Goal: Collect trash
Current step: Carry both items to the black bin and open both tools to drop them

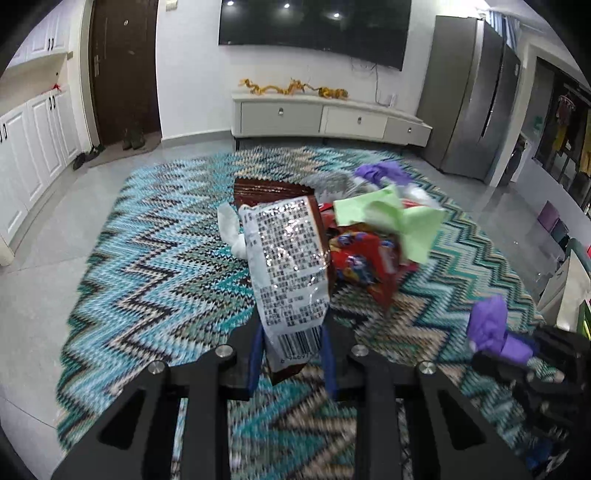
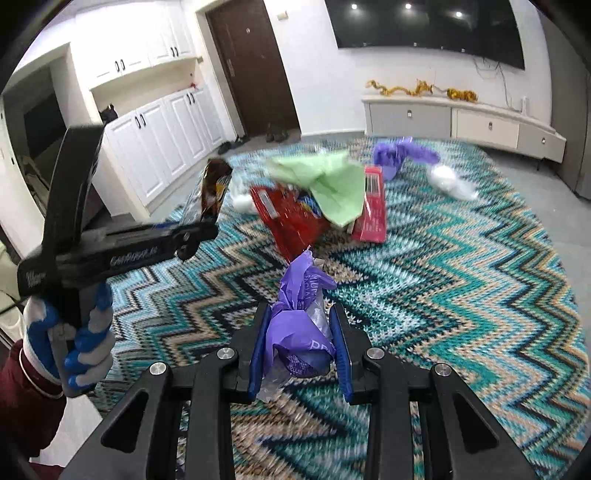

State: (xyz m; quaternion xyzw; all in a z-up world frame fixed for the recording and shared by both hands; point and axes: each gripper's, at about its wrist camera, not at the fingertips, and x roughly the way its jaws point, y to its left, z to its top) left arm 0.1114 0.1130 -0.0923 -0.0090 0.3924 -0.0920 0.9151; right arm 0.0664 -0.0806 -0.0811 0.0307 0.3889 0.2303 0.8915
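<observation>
Left tool (image 1: pixel 291 354) angled down, clamped on brown snack wrapper (image 1: pixel 284 266); right tool (image 2: pixel 301 350) likewise, gripping purple wrapper (image 2: pixel 299 325).

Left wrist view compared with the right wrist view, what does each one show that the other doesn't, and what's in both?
Only the left wrist view shows the tall grey refrigerator and the barcode side of the brown snack bag clamped in the left claw.

Only the right wrist view shows the person's blue-and-white gloved hand on the left tool's handle, and the right claw shut on a crumpled purple wrapper.

Both show the zigzag rug, the green paper over red packets, the TV, the low cabinet and the brown door.
</observation>
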